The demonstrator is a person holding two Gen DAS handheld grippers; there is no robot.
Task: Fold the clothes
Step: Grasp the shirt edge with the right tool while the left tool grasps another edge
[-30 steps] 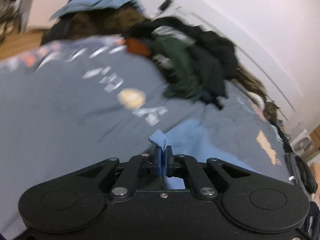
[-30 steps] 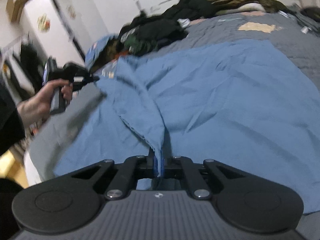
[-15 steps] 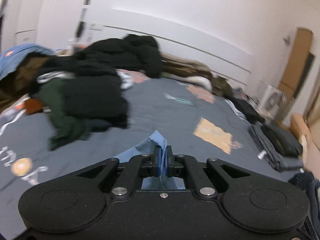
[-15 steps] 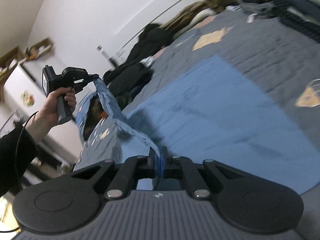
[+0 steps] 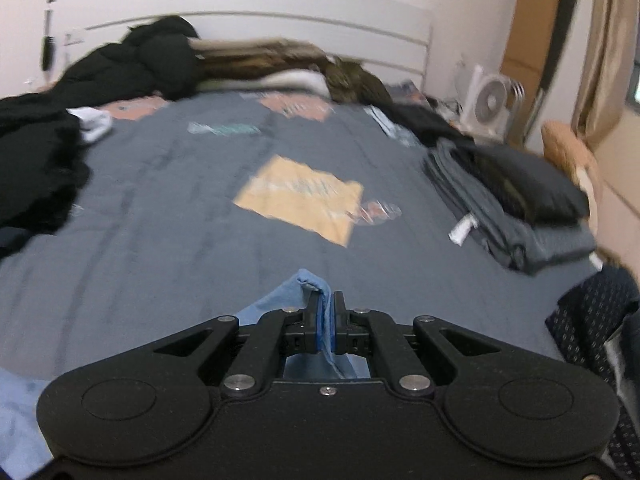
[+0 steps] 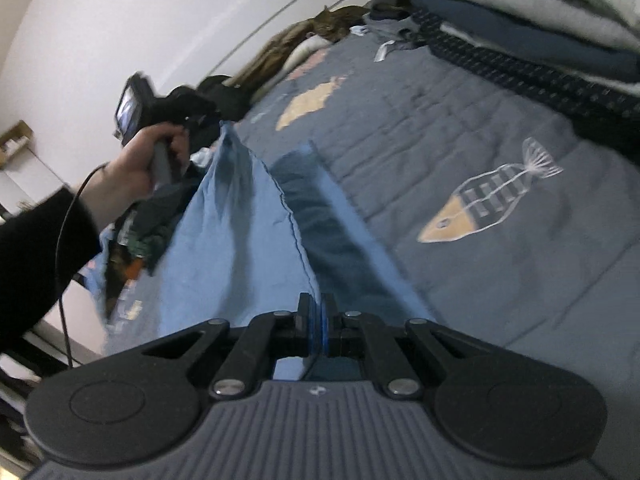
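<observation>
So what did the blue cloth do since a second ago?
The light blue cloth was lying spread over the grey bedspread. The left gripper has carried its corner up and across toward the right gripper, lifting that side off the bed and starting a fold. Both grippers stayed shut on the cloth. The folded clothes stack did not move.

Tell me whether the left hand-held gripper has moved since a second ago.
Yes. In the right wrist view the left hand-held gripper has swung the blue cloth corner up and across, toward the fish patch side of the bedspread.
</observation>
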